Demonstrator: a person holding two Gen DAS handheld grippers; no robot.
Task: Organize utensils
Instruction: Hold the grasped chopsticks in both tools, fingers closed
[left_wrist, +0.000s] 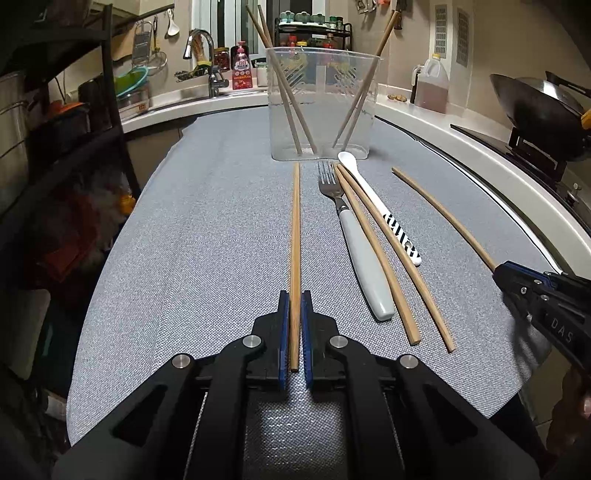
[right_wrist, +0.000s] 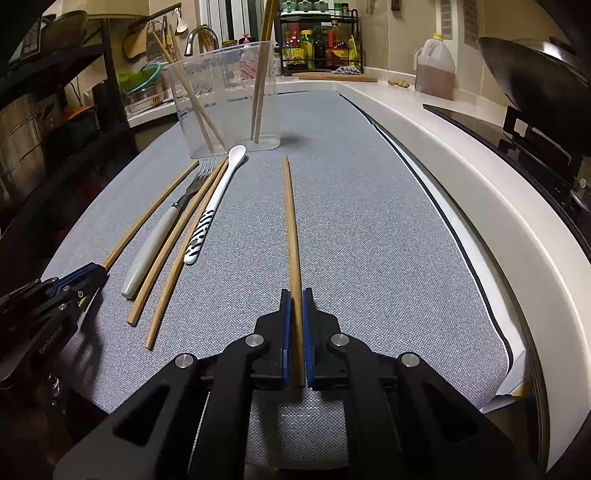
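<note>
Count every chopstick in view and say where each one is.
8. Four stand in the clear container. One is in the left gripper, one in the right gripper. Two lie loose between fork and spoon. None seems hidden.

Left hand-held gripper (left_wrist: 294, 295) and right hand-held gripper (right_wrist: 296, 295) low, level, jaws apparently nearly closed.

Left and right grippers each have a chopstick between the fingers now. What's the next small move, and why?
Probably lift both straight up a little, then carry them toward the clear container. The left gripper is shut on the left chopstick and the right gripper on the right chopstick, both sticks lying along the grey mat. Four chopsticks already stand in that container, so these likely belong there.
</note>
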